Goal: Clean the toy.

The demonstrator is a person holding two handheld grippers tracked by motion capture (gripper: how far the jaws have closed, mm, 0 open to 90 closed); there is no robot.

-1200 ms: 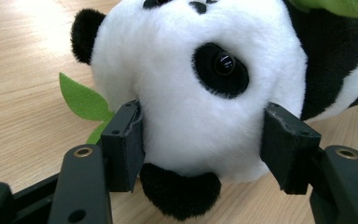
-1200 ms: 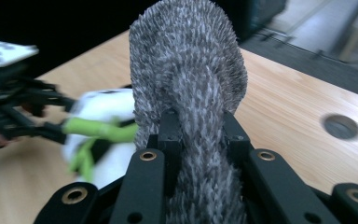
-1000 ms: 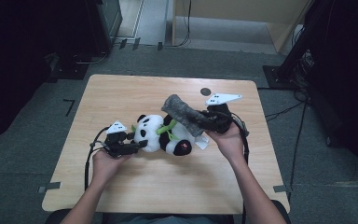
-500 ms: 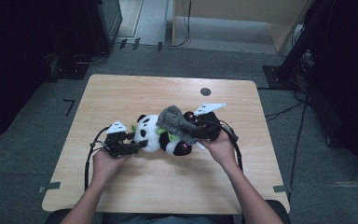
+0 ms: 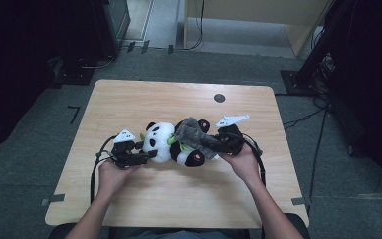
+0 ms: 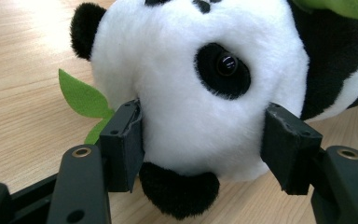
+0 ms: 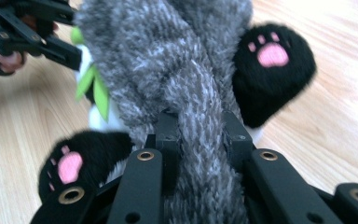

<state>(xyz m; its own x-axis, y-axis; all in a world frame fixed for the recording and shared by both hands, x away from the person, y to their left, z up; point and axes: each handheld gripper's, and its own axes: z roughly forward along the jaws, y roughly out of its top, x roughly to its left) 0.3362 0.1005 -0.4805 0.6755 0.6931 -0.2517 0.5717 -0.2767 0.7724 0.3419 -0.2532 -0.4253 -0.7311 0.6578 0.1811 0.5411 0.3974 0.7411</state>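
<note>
Black two-jaw left gripper [image 5: 146, 155] and right gripper [image 5: 214, 144], brass-ringed screw holes, white three-cornered top plates, trailing black cables; bare forearms.

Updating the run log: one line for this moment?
left gripper: shut on panda head | right gripper: shut on grey cloth, over panda body | table: panda lying down
</note>
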